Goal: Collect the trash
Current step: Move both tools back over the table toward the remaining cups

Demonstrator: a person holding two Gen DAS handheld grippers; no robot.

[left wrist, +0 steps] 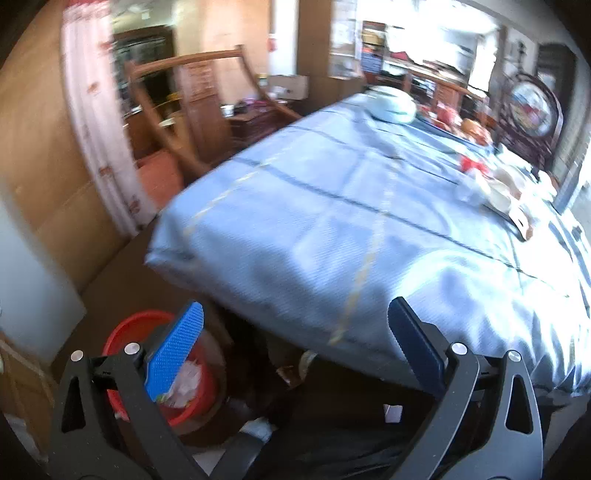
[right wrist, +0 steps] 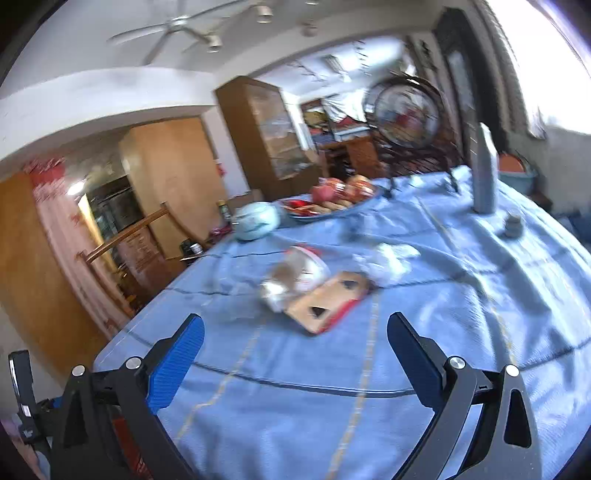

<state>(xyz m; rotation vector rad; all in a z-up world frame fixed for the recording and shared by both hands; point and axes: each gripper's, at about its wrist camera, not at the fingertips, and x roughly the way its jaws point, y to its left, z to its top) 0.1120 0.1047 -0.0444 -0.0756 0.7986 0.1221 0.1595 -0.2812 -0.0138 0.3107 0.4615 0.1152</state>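
Writing: none legible in either view; both are motion-blurred.

Left wrist view. Left gripper (left wrist: 295, 325) has its jaws spread wide with nothing between them, blue pads facing in. Below the left finger sits a red bucket (left wrist: 122, 332) on the floor beside the table corner, with crumpled pale wrappers (left wrist: 184, 384) inside it. Table (left wrist: 332, 221) carries a light blue cloth with dark and yellowish stripes. Far along the cloth lies a loose heap of trash (left wrist: 487, 184), whitish and red, well apart from the gripper. A pale blue lidded pot (left wrist: 393, 105) stands at the far edge. Wooden chair (left wrist: 192, 110) beyond the table; brown wooden wall panels to the left.

Right wrist view. Right gripper (right wrist: 295, 332) is fully spread and empty. Just ahead of it on the blue cloth (right wrist: 295, 406) lies a flat tan card piece with red edge (right wrist: 328, 299), touching a crumpled clear wrapper (right wrist: 291, 277); white crumpled tissue (right wrist: 388, 262) lies near. Further back: a plate of fruit (right wrist: 332, 197), the pale blue pot (right wrist: 256, 221), an upright grey bottle (right wrist: 484, 173). Glass-fronted cabinet (right wrist: 273, 133) behind; ceiling fan (right wrist: 173, 27) overhead.
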